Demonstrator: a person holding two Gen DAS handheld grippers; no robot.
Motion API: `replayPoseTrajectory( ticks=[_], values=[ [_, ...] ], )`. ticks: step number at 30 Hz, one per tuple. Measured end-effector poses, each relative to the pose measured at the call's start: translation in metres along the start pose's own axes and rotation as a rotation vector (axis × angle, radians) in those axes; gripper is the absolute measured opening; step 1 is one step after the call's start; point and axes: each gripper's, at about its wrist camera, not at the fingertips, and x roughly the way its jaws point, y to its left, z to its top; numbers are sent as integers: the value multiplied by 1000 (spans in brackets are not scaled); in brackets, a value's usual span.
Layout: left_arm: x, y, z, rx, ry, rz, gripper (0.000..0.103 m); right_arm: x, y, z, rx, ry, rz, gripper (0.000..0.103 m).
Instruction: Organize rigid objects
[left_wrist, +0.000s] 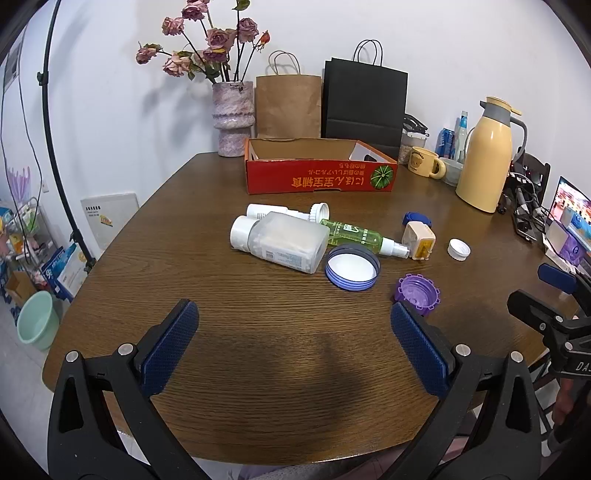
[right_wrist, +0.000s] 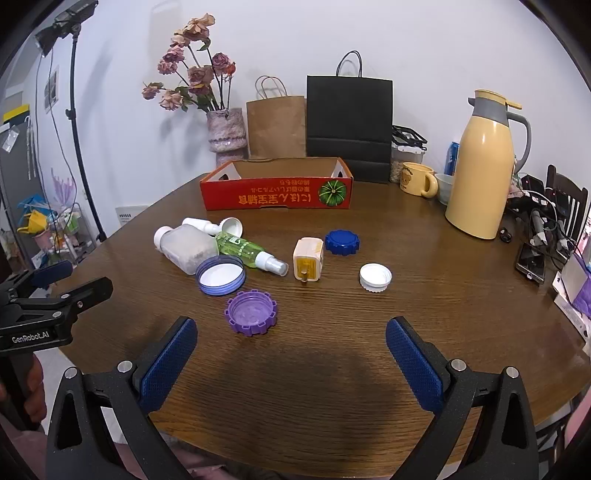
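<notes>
**Frosted plastic, green spray and loose caps wait on the table**

Frosted plastic marks the biggest item: a squarish jar with a white cap, lying on its side left of centre on the wooden table. Its long axis runs from cap at upper left to base at lower right in the left view. Beside it lies a green spray bottle, nozzle pointing right and slightly toward the cameras. A white bottle lies behind the jar, largely hidden by it, its mouth end toward the right. Scattered near them are a blue lid lying open side up, a purple cap, a dark blue cap, a white cap and a cream box with a yellow face.

The red carton stands behind the group, open side up; its print reads upside down and its floor cannot be seen.

The left gripper and the right gripper both hover over the near table edge, jaws spread wide and holding nothing. In the left view its right finger covers part of the purple cap. Each gripper appears cut off at the other view's edge.
</notes>
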Motion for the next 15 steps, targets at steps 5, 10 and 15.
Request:
replayPoseTrajectory(
  ticks=[5,10,15],
  values=[
    [0,0,1,1,0,0,103,-1,1,0,-1,-1,-1,103],
    [-1,1,1,-1,0,-1,103,-2,1,1,1,-1,-1,103],
    [-1,1,1,0,0,0,103,-5,0,3,4,-4,1,103]
  ],
)
